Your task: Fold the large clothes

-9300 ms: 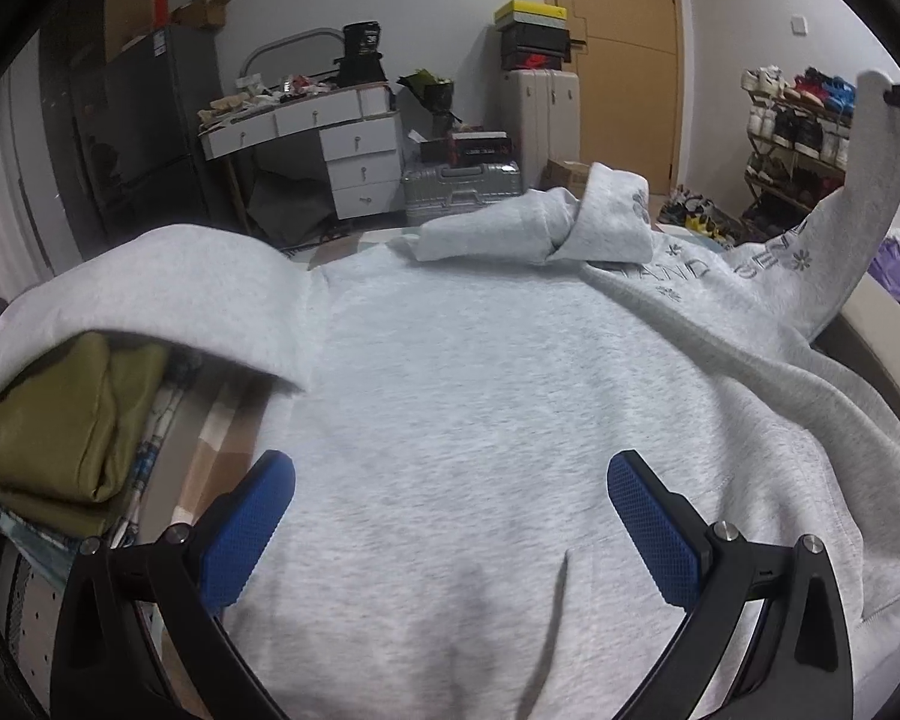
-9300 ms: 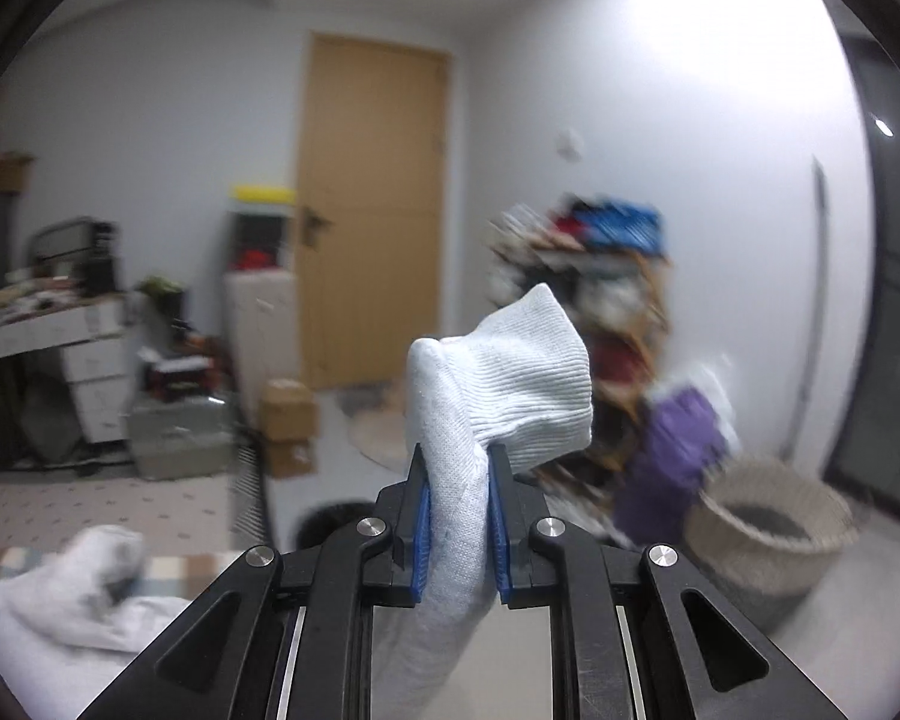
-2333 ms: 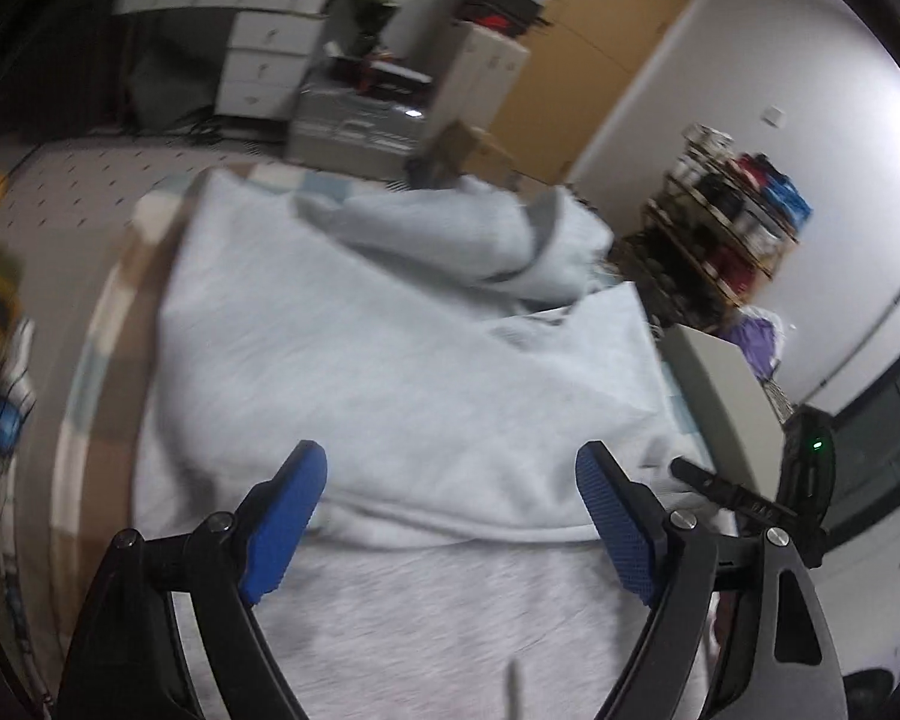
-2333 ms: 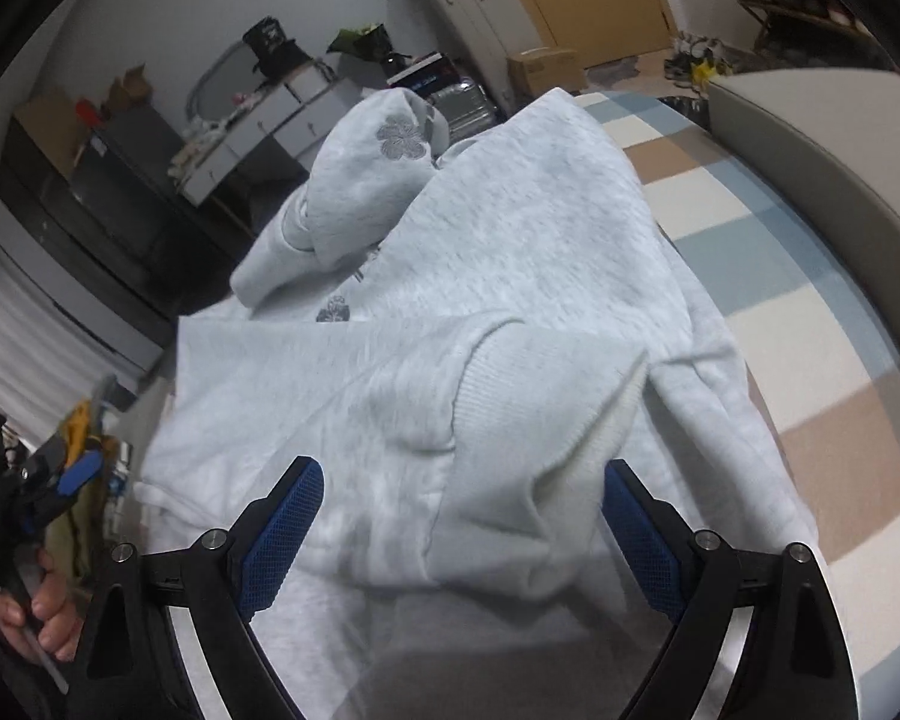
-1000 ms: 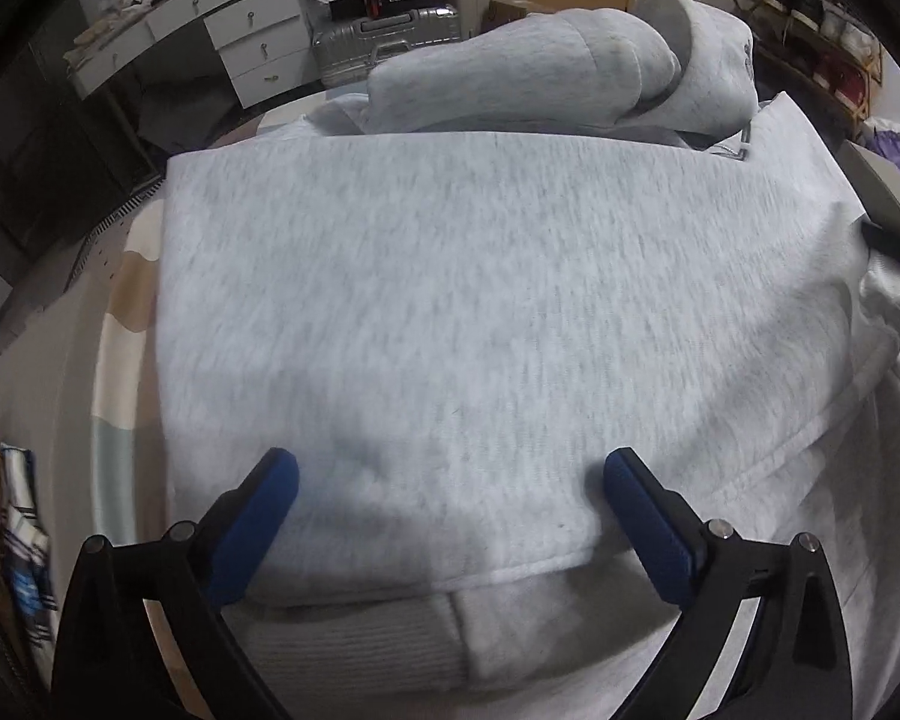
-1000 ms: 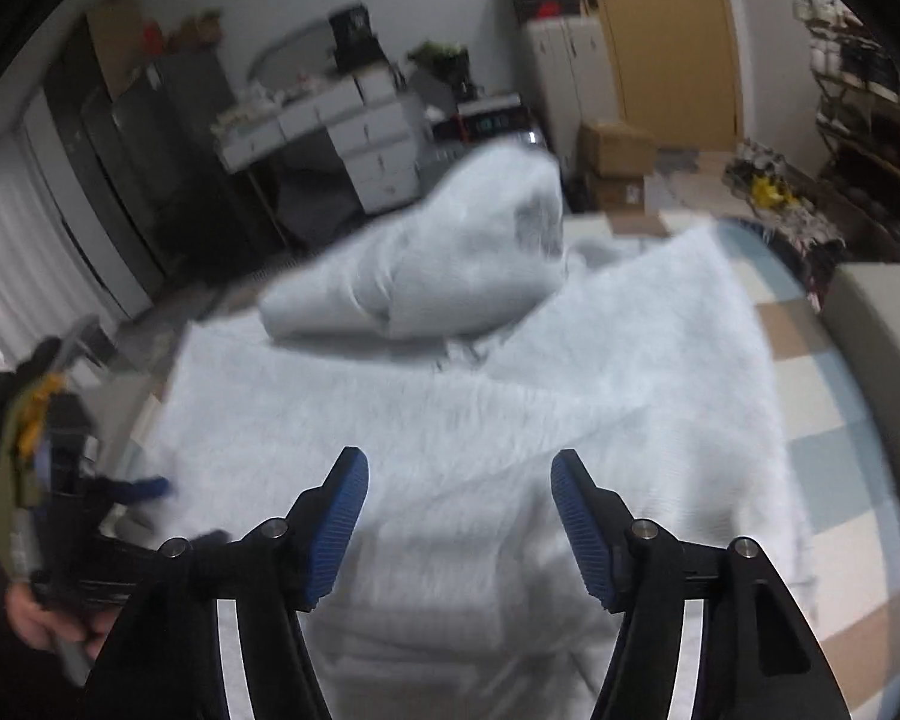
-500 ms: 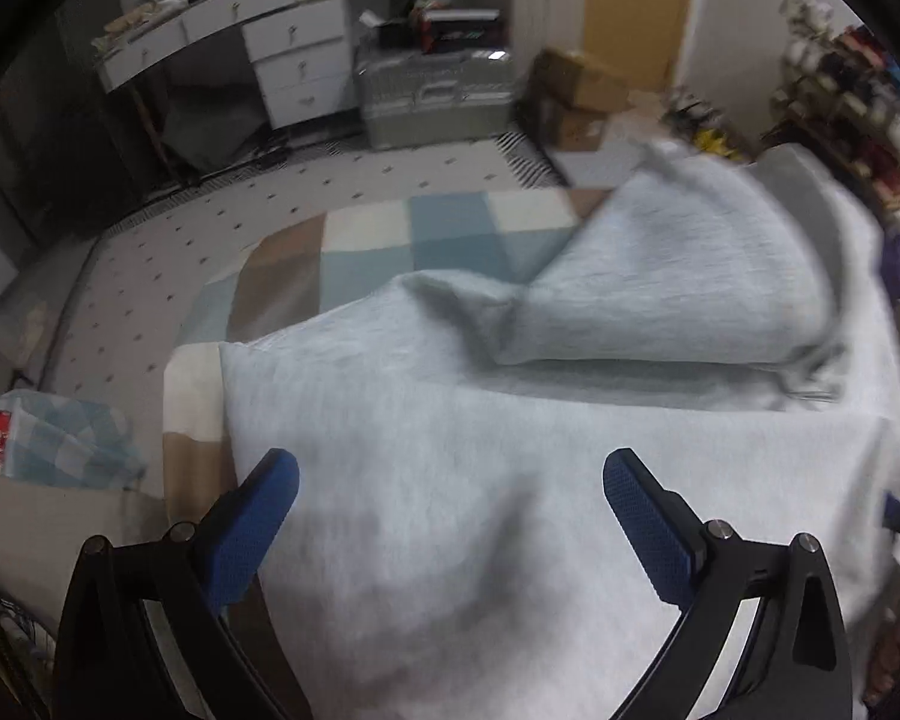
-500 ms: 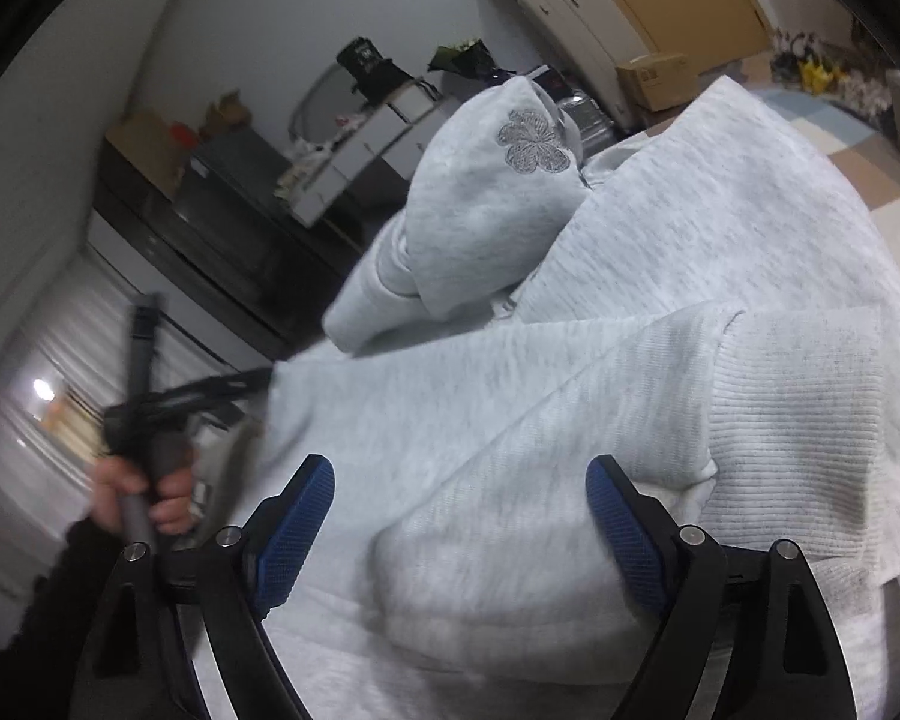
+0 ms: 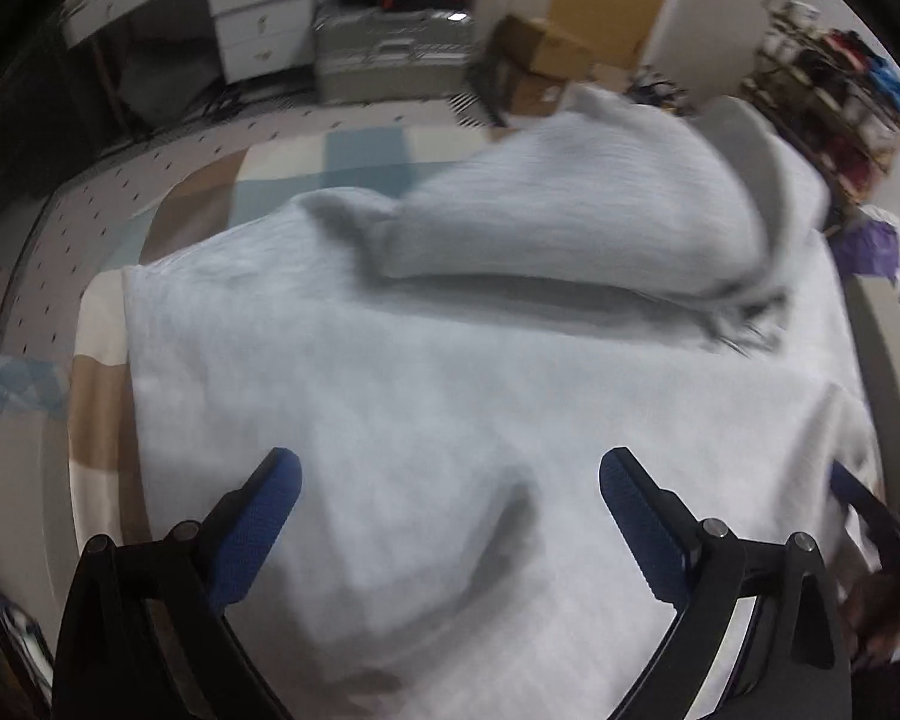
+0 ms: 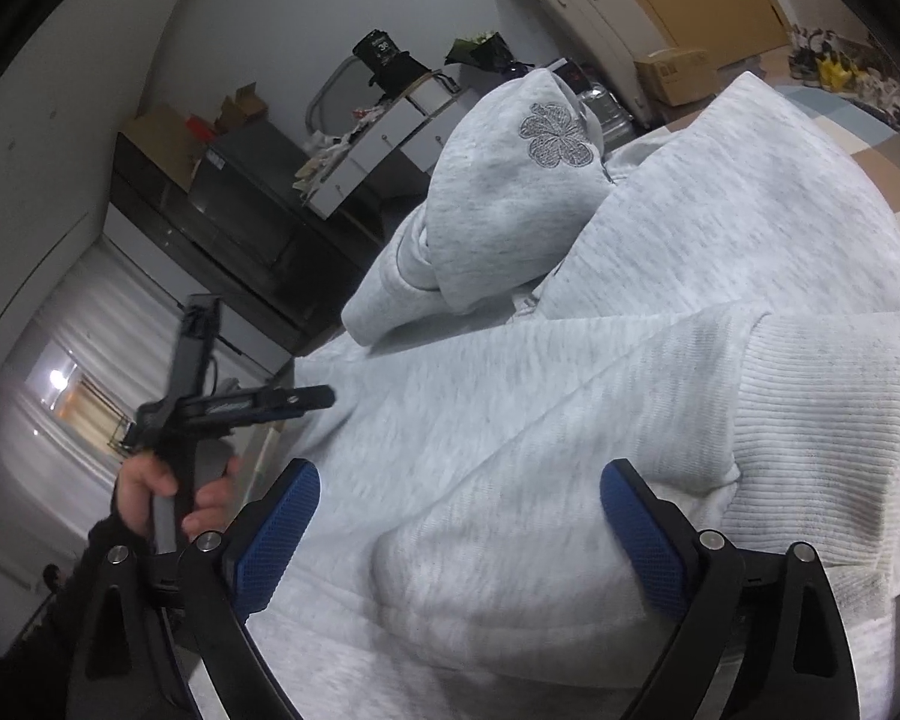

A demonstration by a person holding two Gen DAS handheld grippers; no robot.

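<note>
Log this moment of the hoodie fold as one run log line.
hoodie: sleeves folded in, hood bunched on top | left gripper: open, empty | right gripper: opening, nothing gripped

Looks like someone's bedroom at home — a bed with a checked blue-and-tan cover, a white chest of drawers at 11 o'clock, a crowded shoe rack at 2, wooden door — lived-in clutter everywhere.

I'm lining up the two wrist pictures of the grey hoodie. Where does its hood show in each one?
Left wrist: the hood lies upper centre-right, blurred, bunched on the far end of the hoodie.
Right wrist: the hood is upper centre, its flower emblem facing the camera.
Shared landmark: the white drawer desk behind it.
</note>
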